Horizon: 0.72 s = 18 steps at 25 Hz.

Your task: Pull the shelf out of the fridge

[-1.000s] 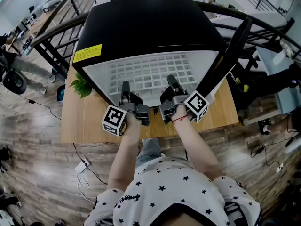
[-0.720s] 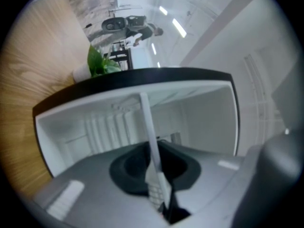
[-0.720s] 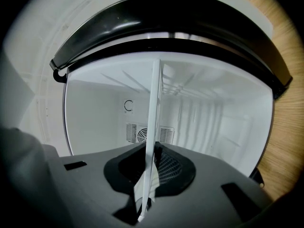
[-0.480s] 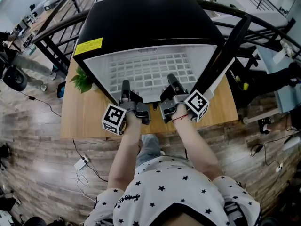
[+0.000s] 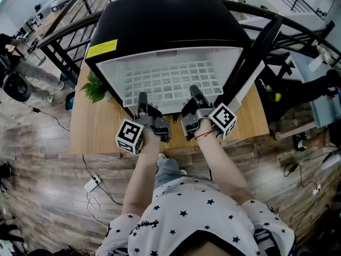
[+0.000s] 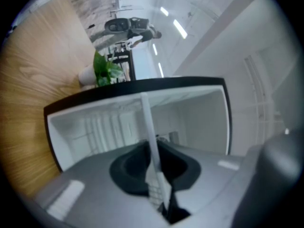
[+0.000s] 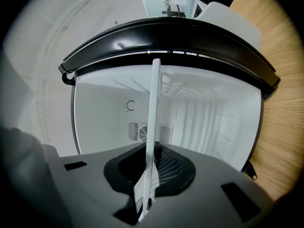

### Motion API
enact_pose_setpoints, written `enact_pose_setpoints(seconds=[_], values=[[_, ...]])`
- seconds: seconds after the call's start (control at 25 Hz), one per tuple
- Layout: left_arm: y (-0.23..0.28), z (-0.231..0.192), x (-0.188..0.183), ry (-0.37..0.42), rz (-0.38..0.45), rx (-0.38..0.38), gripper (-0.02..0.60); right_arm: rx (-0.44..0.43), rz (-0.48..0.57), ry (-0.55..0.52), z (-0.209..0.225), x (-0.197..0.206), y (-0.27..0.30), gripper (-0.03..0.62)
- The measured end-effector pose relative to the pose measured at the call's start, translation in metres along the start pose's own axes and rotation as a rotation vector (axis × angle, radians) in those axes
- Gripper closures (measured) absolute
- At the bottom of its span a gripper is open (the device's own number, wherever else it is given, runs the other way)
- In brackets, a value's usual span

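The white plastic lattice shelf point(image 5: 169, 83), a flat grid of square openings with a solid rim, lay level inside the white cavity of the small black-cased fridge point(image 5: 160, 25), its front edge at the mouth nearest the person. How far that edge stood out past the opening could not be told from the head view. In the gripper views the shelf showed only edge-on, as a thin pale strip point(image 6: 149, 127) point(image 7: 153, 118) running away into the cavity.

The left claw point(image 5: 143, 103) was closed on the shelf's front rim towards the left, the strip pinched between its dark pads point(image 6: 159, 190). The right claw point(image 5: 194, 96) gripped the same rim towards the right, its jaws likewise pressed on the strip point(image 7: 144, 194). The part of the rim under each claw was covered by the claw's body.

Behind the shelf, the right gripper view showed a slotted fan grille point(image 7: 137, 132) on the cavity's back wall, half hidden by the strip. The fridge's black door point(image 5: 257, 63) stood swung open at the right, its far end cut off behind railings. A yellow label point(image 5: 101, 48) sat on the fridge's top left corner, its print too small to read. The fridge stood on a light wooden desk point(image 5: 96, 135), with a small green potted plant point(image 5: 96, 88) beside its left wall, partly hidden by it.
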<state>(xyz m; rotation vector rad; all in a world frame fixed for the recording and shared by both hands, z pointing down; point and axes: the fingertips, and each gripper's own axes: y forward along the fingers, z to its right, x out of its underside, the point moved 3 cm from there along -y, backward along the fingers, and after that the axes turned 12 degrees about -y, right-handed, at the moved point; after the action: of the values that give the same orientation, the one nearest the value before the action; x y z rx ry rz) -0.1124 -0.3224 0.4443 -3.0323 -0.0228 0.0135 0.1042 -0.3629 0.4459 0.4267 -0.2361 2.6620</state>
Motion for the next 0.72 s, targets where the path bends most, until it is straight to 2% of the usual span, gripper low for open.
enact_pose_setpoints(seconds=[0.24, 0.72], values=[[0.006, 0.004, 0.003, -0.003, 0.010, -0.003, 0.543, 0.013, -0.010, 0.002, -0.002, -0.007, 0.004, 0.551], [-0.026, -0.001, 0.011, -0.006, -0.001, 0.013, 0.543, 0.005, -0.005, 0.001, 0.001, 0.002, -0.028, 0.553]])
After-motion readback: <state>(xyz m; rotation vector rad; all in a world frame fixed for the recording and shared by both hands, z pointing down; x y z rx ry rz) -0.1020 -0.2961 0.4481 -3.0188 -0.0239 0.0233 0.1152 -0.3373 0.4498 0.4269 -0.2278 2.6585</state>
